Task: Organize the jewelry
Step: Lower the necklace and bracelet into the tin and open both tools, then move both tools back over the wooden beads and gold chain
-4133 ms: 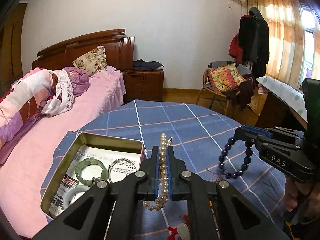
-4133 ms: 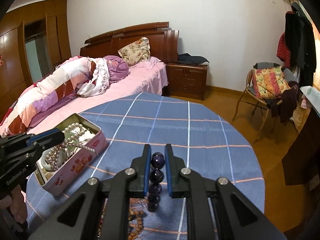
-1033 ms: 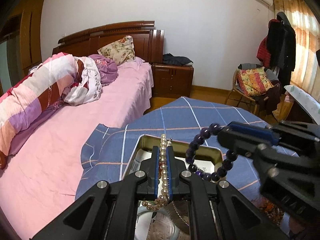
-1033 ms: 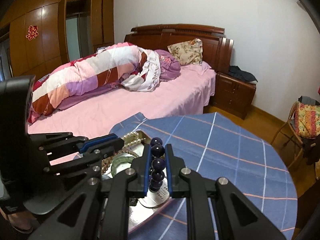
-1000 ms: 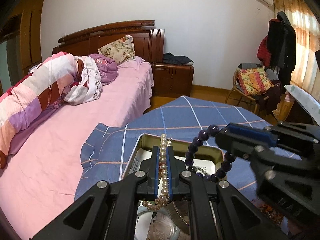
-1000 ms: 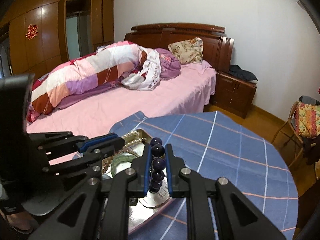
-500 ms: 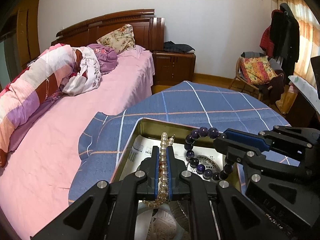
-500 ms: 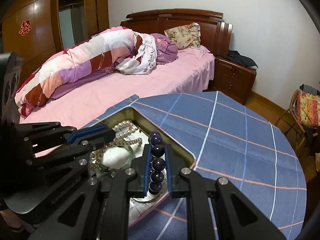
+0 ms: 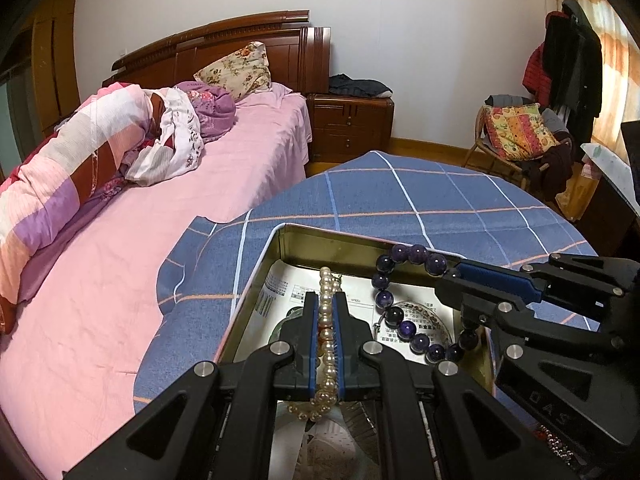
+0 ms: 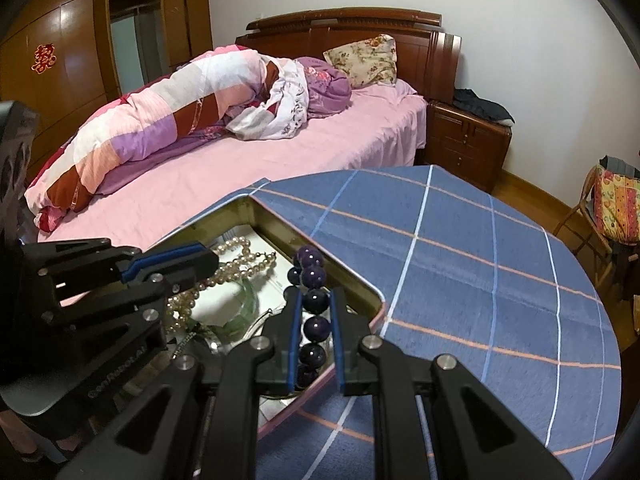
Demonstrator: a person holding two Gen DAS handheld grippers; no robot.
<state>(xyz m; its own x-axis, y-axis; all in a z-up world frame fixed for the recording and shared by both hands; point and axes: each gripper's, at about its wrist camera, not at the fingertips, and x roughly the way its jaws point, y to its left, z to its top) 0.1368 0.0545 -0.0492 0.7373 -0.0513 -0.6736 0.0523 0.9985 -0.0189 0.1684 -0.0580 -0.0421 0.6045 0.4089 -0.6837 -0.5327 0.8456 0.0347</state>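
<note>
A: What have the fingers got?

B: The left gripper [image 9: 327,334] is pinched tight on a pearl necklace [image 9: 326,320]. The right gripper [image 10: 315,334] is closed around a purple bead bracelet [image 10: 314,300].

A: Where are they?

B: Both hang over the open tin [image 9: 256,280], which sits on a blue checked tablecloth [image 10: 460,280]. The bracelet's loop dangles inside its rim. A green bangle [image 10: 244,304] lies inside, on printed paper [image 9: 280,280].
</note>
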